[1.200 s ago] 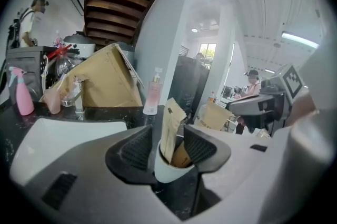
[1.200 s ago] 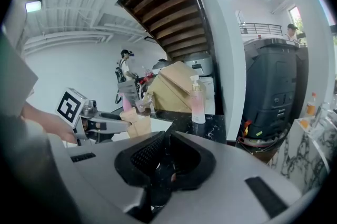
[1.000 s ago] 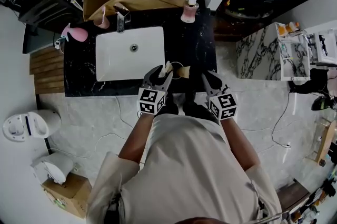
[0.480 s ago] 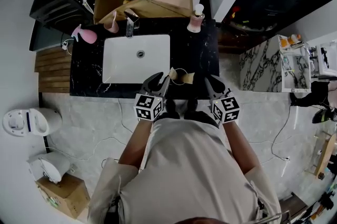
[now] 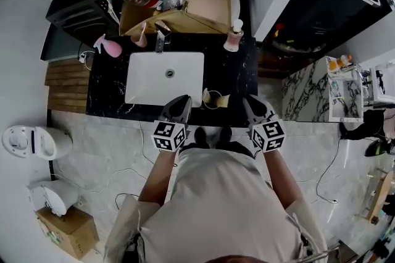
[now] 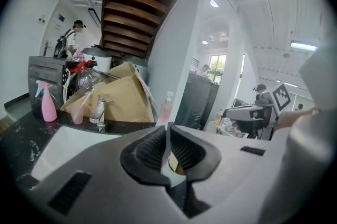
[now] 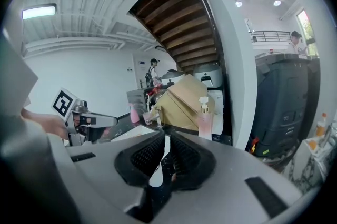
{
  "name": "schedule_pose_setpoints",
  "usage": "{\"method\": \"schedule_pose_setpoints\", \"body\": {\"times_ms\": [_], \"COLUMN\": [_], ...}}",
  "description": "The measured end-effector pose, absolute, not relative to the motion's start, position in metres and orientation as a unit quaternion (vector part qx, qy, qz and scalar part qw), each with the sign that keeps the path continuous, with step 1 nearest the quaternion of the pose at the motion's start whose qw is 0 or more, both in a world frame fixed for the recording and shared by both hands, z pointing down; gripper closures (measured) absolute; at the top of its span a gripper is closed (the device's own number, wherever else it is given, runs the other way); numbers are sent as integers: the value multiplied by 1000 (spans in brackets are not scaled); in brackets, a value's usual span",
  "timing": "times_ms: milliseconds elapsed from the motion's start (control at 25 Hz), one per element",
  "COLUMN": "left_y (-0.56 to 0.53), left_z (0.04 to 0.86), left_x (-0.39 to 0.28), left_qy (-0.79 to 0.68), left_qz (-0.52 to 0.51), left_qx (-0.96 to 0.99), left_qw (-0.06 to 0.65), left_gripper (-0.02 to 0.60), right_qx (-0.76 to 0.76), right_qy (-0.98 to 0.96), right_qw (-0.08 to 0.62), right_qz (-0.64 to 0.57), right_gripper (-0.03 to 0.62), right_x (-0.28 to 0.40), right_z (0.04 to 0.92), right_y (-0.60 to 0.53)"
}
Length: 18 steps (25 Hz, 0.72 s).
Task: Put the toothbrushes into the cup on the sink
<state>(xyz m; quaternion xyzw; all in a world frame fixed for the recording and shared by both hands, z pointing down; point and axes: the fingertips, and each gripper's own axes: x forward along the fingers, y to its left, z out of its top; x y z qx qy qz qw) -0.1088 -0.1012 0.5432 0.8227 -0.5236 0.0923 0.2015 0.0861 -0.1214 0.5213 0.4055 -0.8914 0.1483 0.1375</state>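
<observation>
Black veined stone desk [image 5: 237, 73], white rectangular basin [image 5: 148, 79]. Left tool [image 5: 184, 98], wide a second ago, closing on nothing; right tool [image 5: 250, 99] pinched together, empty. Tan cup [image 5: 221, 100] at its ten o'clock.

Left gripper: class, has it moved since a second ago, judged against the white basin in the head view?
Yes: the left gripper shifted left along the basin, away from the cup; jaws closing, nothing between them.

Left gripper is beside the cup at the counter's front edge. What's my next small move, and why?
Probably draw the left gripper straight back from the cup. Its jaws are closing with nothing between them, the right gripper is shut and empty, and two beige sticks, apparently the toothbrushes, already lean out of the cup. No other toothbrush shows on the counter.
</observation>
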Motion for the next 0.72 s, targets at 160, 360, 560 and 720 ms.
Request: {"method": "schedule_pose_setpoints", "body": {"times_ms": [160, 360, 560, 720], "left_y": [-104, -102, -101, -99], "left_z": [524, 508, 501, 508], "left_x": [-114, -109, -107, -105], "left_qy": [-530, -521, -519, -520], "left_qz": [80, 73, 68, 71], "left_qx": [823, 832, 835, 832], "left_qw": [189, 178, 172, 178], "left_gripper": [565, 574, 574, 574], "right_qx": [406, 406, 406, 401], "right_qy": [-894, -896, -899, -903], "right_qw": [127, 131, 122, 117], "right_qz": [138, 123, 108, 103], "right_gripper": [543, 545, 557, 562], "right_x": [87, 89, 93, 89], "right_z": [507, 494, 481, 483], "right_y": [-127, -126, -125, -123]}}
